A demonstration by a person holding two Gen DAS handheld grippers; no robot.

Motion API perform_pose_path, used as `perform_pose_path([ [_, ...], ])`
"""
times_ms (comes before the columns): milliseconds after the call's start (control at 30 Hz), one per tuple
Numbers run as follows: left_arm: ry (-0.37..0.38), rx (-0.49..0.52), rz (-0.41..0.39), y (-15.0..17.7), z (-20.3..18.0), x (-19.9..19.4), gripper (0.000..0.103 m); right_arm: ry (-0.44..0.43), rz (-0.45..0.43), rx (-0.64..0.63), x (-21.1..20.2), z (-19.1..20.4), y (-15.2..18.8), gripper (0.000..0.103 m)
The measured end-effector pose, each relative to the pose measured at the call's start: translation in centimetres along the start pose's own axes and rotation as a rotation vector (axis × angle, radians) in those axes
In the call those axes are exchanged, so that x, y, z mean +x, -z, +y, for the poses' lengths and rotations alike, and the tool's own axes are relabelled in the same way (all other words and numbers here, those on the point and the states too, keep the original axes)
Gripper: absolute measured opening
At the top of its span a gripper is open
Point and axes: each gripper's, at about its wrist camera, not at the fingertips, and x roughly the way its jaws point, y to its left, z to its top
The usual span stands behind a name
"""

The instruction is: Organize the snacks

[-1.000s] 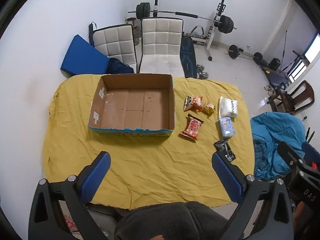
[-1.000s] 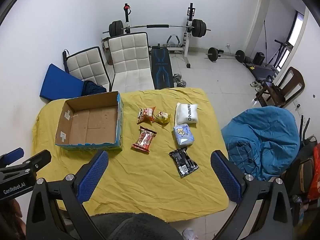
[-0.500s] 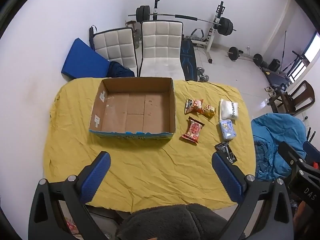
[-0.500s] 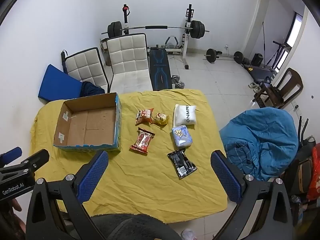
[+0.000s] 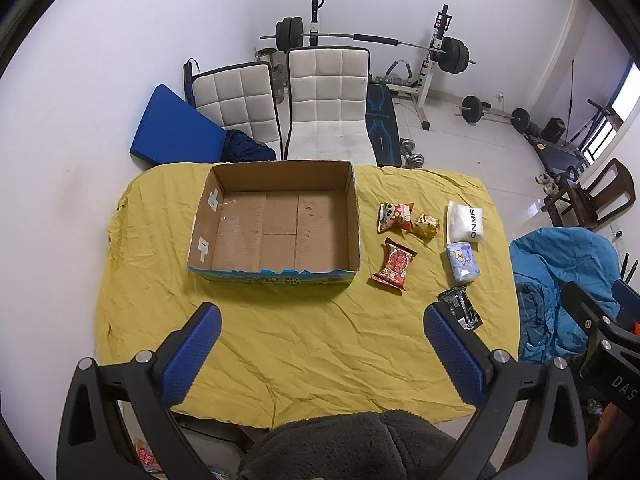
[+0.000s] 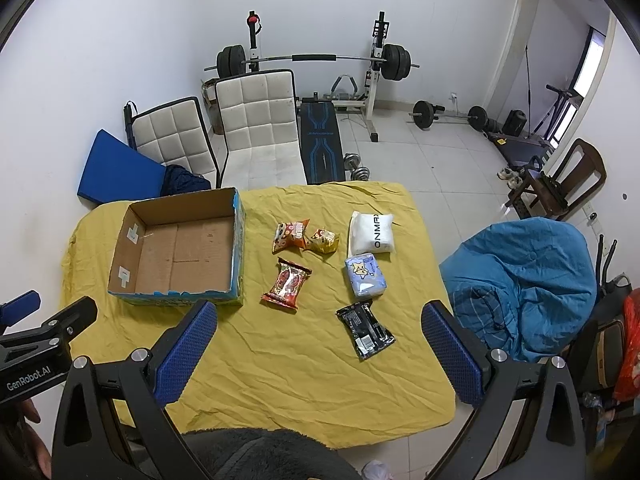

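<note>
Left gripper [image 5: 320, 322] and right gripper [image 6: 319, 320] hover high over yellow-clothed table [image 6: 280, 360], claws spread wide, empty; open brown cardboard box [image 5: 276, 224] far left, red snack packet [image 6: 287, 283] right.

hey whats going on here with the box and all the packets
A person holds a two-finger gripper in each hand above a table with a yellow cloth. The left gripper and right gripper are both open and hold nothing. The cardboard box is empty. Six snack packets lie loose to its right, among them a red packet, a white packet and a black packet. Nothing is packed yet.
</note>
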Motion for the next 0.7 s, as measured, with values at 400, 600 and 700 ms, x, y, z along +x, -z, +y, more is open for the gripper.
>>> perform_pose_path([
  [400, -0.025, -0.001, -0.019, -0.31, 0.23, -0.02, 0.103, 0.008, -0.007, -0.001, -0.13, 0.1, 0.21, 0.103],
  [600, -0.028, -0.005, -0.032, -0.33, 0.41, -0.03, 0.103, 0.014, -0.022, -0.009, -0.13, 0.22, 0.22, 0.103],
  [700, -0.024, -0.009, -0.034, -0.23, 0.4, -0.1, 0.103, 0.019, -0.02, -0.013, -0.07, 0.37, 0.13, 0.103],
])
